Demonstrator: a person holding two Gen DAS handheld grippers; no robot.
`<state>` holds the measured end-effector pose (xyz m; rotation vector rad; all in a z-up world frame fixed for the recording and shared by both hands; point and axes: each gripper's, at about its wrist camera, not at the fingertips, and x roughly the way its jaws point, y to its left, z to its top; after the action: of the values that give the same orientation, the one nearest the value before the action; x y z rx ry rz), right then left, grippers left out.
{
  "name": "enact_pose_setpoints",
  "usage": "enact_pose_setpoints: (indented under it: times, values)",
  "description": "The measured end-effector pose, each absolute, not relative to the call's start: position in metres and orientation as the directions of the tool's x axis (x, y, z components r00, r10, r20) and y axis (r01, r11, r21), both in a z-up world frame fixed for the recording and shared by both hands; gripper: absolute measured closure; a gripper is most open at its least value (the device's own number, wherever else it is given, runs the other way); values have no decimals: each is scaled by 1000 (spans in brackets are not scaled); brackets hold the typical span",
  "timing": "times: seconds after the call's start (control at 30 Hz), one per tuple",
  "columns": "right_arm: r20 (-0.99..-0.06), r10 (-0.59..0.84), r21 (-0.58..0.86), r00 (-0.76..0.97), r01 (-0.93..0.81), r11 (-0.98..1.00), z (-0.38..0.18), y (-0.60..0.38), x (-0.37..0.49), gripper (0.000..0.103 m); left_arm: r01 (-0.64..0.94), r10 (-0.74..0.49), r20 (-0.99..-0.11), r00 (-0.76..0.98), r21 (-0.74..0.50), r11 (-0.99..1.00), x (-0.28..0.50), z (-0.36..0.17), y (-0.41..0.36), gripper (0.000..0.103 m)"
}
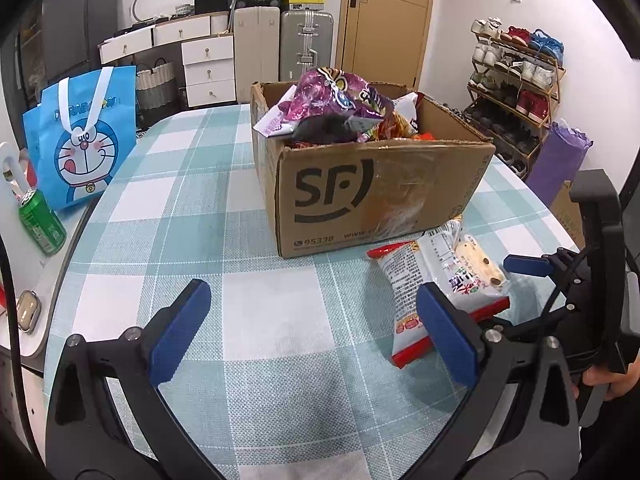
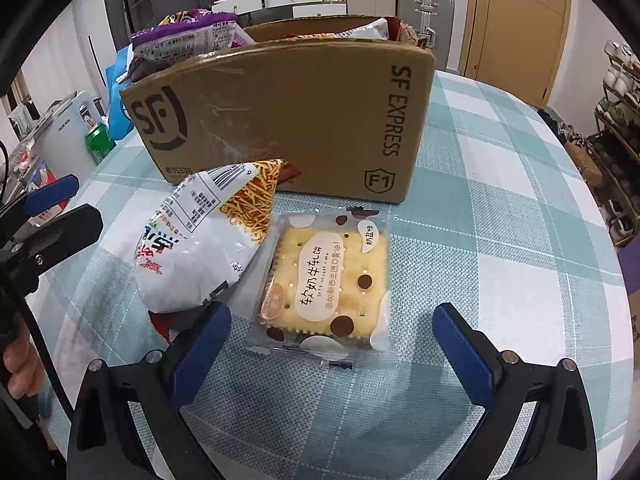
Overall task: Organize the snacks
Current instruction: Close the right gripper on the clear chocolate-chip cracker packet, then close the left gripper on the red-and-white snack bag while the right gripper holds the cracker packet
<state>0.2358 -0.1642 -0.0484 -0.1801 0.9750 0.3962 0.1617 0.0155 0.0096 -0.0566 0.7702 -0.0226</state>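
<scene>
SF Express cardboard box (image 1: 360,184) mid-table, heaped with snack bags. Nougat cracker pack (image 2: 326,280) and noodle snack bag (image 2: 200,240) lie on the tablecloth (image 1: 248,208) at its front. My right gripper (image 2: 332,348) released, straddling the cracker pack; left gripper (image 1: 316,332) spread, empty.

Black grippers, blue-padded fingers (image 2: 202,354)

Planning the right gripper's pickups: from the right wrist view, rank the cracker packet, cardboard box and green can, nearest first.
1. cracker packet, on the cloth just ahead of the open right gripper.
2. cardboard box, behind the packet.
3. green can, far left, beyond the box's corner.
</scene>
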Motion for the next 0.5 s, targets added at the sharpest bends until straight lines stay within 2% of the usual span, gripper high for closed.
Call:
enact_pose_setpoints:
  times: [0.3, 0.43, 0.5]
  values:
    - [-826, 218, 9, 520, -375, 927, -50, -162, 240, 3, 0, -41, -709, 704, -57, 998, 168, 1, 16, 1]
    - [-809, 227, -1, 542, -388, 922, -44, -163, 233, 33, 2, -40, -714, 699, -54, 999, 168, -2, 15, 1]
    - [-803, 249, 12, 542, -403, 915, -42, -165, 231, 37, 2, -40, -715, 698, -54, 999, 169, -3, 15, 1]
